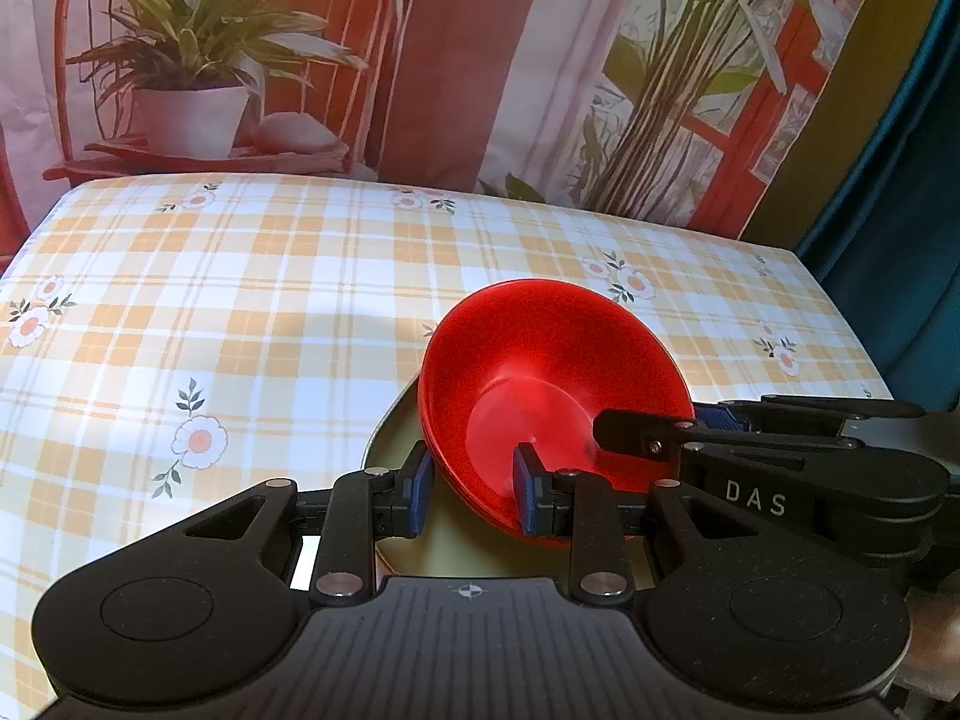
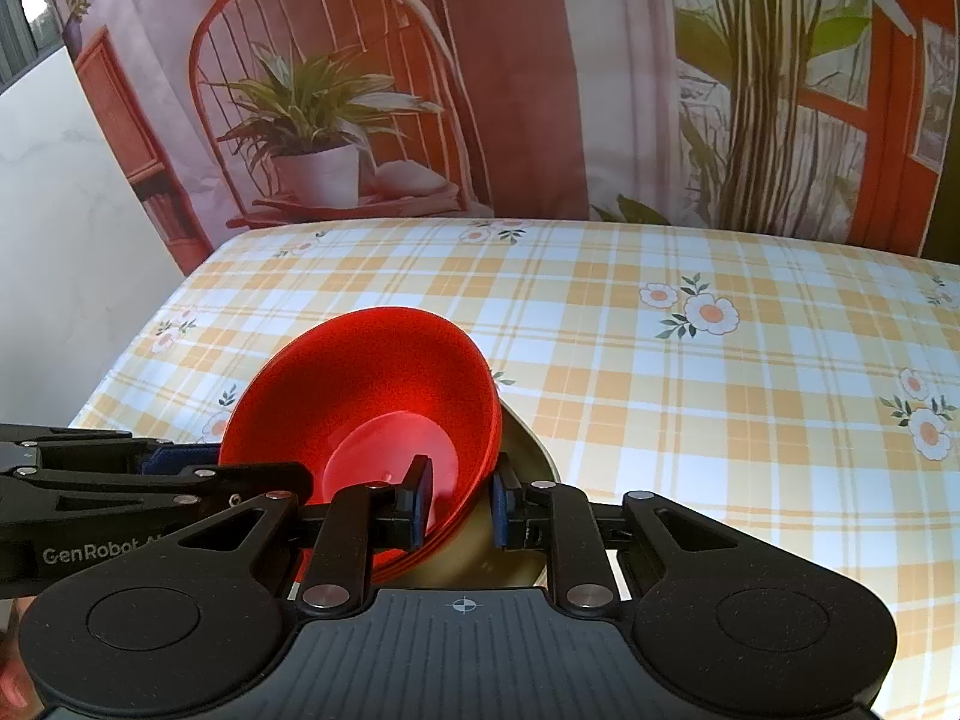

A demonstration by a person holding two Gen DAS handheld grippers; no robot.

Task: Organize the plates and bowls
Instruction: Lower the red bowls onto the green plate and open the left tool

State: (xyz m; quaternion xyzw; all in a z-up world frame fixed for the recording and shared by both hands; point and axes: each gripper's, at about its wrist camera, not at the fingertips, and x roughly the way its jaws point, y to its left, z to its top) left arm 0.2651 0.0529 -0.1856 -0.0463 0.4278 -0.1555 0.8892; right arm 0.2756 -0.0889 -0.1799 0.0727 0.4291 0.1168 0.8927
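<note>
A stack of red bowls [image 1: 540, 360] [image 2: 372, 384] sits low over an olive-green plate [image 1: 393, 444] [image 2: 531, 456] on the checked tablecloth. My left gripper [image 1: 474, 486] grips the stack's near left wall, with one blue pad outside and one inside. It also shows at the left edge of the right wrist view. My right gripper [image 2: 461, 501] straddles the opposite wall, with one pad in the bowl and one outside. A thin gap shows at its pads. Most of the plate is hidden under the bowls.
The table [image 1: 240, 300] wears a yellow and white plaid cloth with flower prints and stretches away behind the bowls. A printed backdrop [image 2: 480, 90] of a chair, plants and a window hangs behind its far edge. A white panel [image 2: 60, 210] stands at the left.
</note>
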